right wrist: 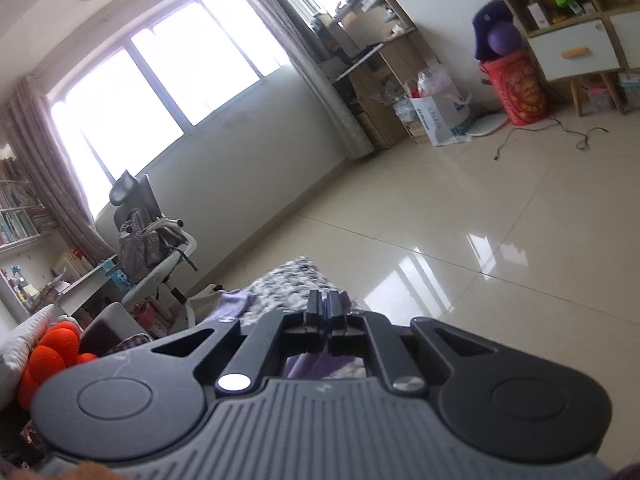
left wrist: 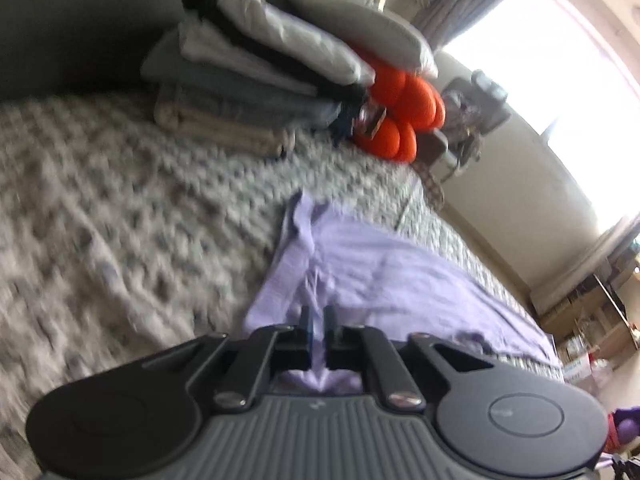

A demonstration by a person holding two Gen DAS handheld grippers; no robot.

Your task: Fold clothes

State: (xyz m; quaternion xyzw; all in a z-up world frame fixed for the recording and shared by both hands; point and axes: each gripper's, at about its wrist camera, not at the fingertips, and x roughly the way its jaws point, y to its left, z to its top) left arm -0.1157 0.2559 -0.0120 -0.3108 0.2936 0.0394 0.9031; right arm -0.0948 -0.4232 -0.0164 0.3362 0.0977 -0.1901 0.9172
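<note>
A lavender garment lies spread on the bed's grey-and-white knobbly blanket. My left gripper sits at the garment's near edge. Its jaws are a narrow slit apart, and a raised fold of the lavender cloth runs into that slit and bunches beneath it. In the right wrist view my right gripper is shut, held above the bed's corner. Lavender cloth is pinched between its fingers and hangs below them, and another bit of the garment lies on the blanket.
A stack of folded clothes sits at the far side of the bed, next to an orange plush and a grey pillow. An office chair stands by the window. Beyond the bed corner is shiny tiled floor.
</note>
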